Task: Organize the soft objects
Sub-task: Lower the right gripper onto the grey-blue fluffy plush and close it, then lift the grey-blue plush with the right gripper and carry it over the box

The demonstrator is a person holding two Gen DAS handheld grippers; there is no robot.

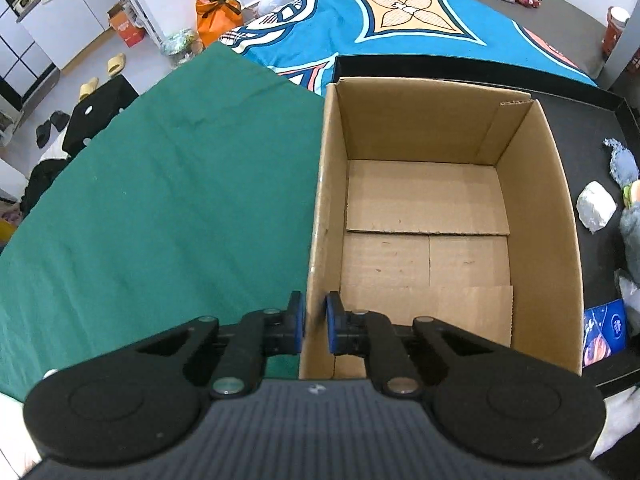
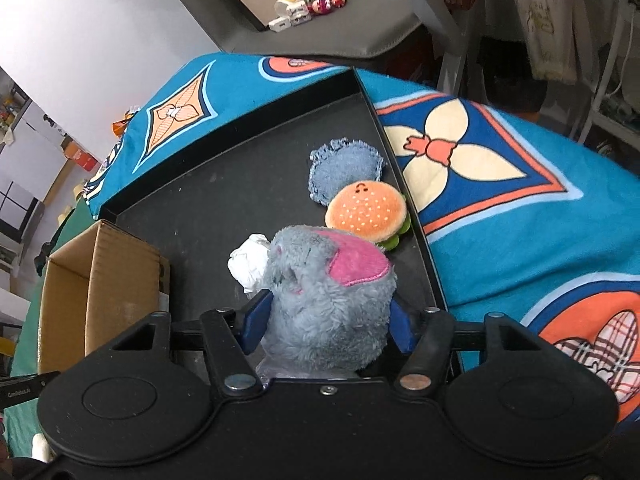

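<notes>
My left gripper (image 1: 315, 322) is shut on the left wall of an empty cardboard box (image 1: 400, 128), one finger outside and one inside. The box also shows at the left of the right wrist view (image 2: 120, 264). My right gripper (image 2: 326, 326) is shut on a grey plush toy with a pink patch (image 2: 328, 300), over the black tray (image 2: 224, 200). Beyond it lie a plush hamburger (image 2: 366, 210), a blue fuzzy round pad (image 2: 346, 166) and a crumpled white wad (image 2: 248, 262). The wad (image 1: 596, 206) and the grey plush (image 1: 632, 224) appear at the right edge of the left wrist view.
The tray (image 1: 580, 120) sits on a blue patterned blanket (image 2: 520, 208). A green cloth (image 1: 180, 200) covers the surface left of the box. A small printed packet (image 1: 604, 332) lies right of the box. Shoes, bags and cabinets stand on the floor beyond.
</notes>
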